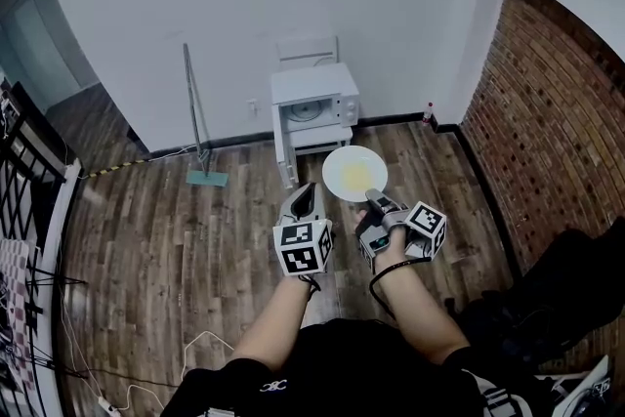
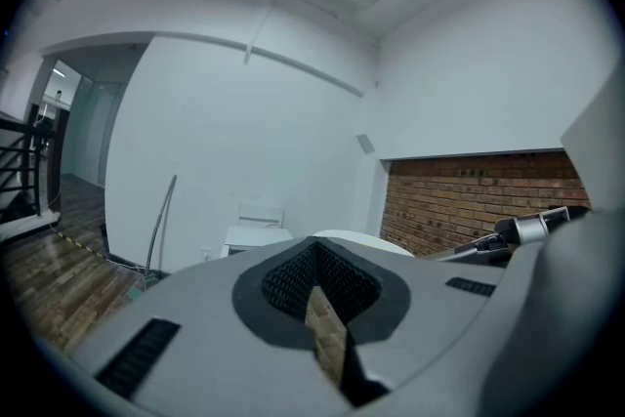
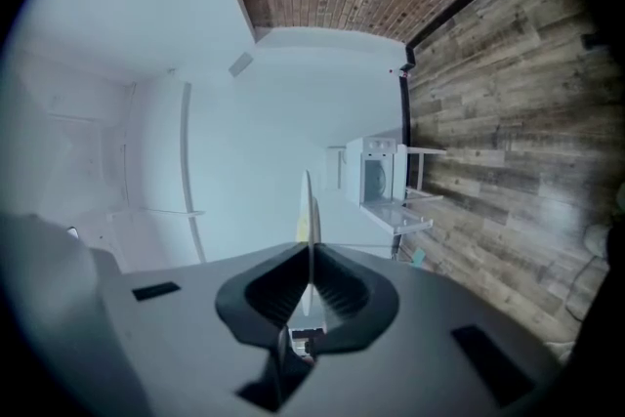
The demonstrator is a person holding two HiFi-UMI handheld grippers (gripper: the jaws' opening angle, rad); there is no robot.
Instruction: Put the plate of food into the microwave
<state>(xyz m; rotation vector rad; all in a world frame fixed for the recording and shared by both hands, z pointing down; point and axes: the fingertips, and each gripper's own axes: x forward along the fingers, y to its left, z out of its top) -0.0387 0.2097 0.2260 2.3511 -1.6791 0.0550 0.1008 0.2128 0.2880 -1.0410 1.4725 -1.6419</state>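
Round white plate (image 1: 352, 174) with yellow food, pinched edge-on between right gripper's (image 1: 374, 197) ribbed black pads (image 3: 339, 295), over plank floor (image 1: 195, 239), short of boxy white microwave (image 1: 314, 98). Left gripper (image 1: 301, 198) jaws nearly together, empty.

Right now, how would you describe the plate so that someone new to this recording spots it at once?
Find the white microwave on its stand against the white wall. Just in front of it, above the wooden floor, hangs a round white plate, held by its near edge in the fingers of the right gripper. The yellow food at its middle sets it apart.
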